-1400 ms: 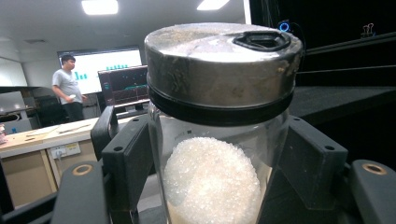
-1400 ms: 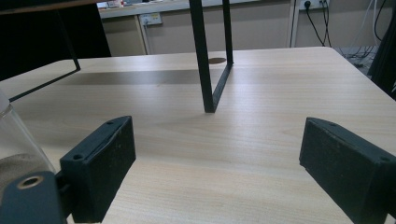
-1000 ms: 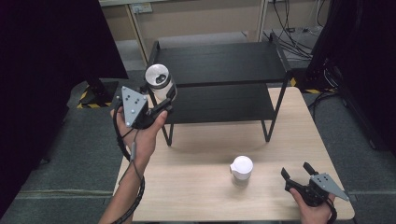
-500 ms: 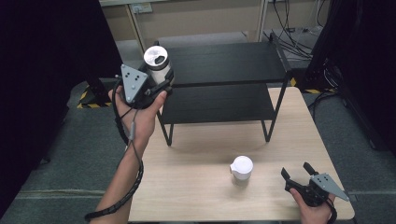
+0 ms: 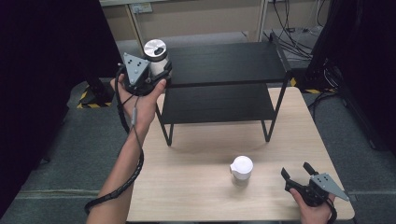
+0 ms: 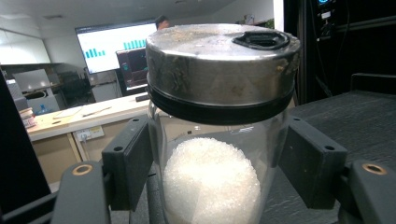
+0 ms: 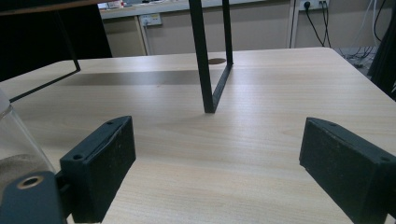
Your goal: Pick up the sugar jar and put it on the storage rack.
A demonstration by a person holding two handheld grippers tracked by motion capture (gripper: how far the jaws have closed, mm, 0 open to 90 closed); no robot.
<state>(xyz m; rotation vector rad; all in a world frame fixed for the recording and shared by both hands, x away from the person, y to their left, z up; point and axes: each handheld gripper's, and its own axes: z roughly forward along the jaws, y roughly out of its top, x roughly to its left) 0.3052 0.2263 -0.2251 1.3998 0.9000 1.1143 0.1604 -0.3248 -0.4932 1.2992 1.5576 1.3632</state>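
Left gripper [image 5: 158, 74]: its black jaws are clamped on the sides of a clear glass jar [image 5: 156, 59] with a round brushed-metal lid, just under the lid's dark seal ring.
Jar in the left gripper view: the glass jar [image 6: 219, 140] stands upright between the two jaw pads, with white granules heaped in its lower part.
Jar's place: held in the air at the left front corner of the black two-tier metal shelf [image 5: 224, 65], level with its top board.
Right gripper [image 5: 299, 172]: jaws spread wide with nothing between them, resting low at the near right corner of the light wooden table [image 5: 196, 186].
White-lidded jar [image 5: 241, 169]: stands on the table just left of the right gripper, apart from its jaws.
Right gripper view: bare tabletop lies between the pads, and a shelf leg [image 7: 208, 60] stands ahead.
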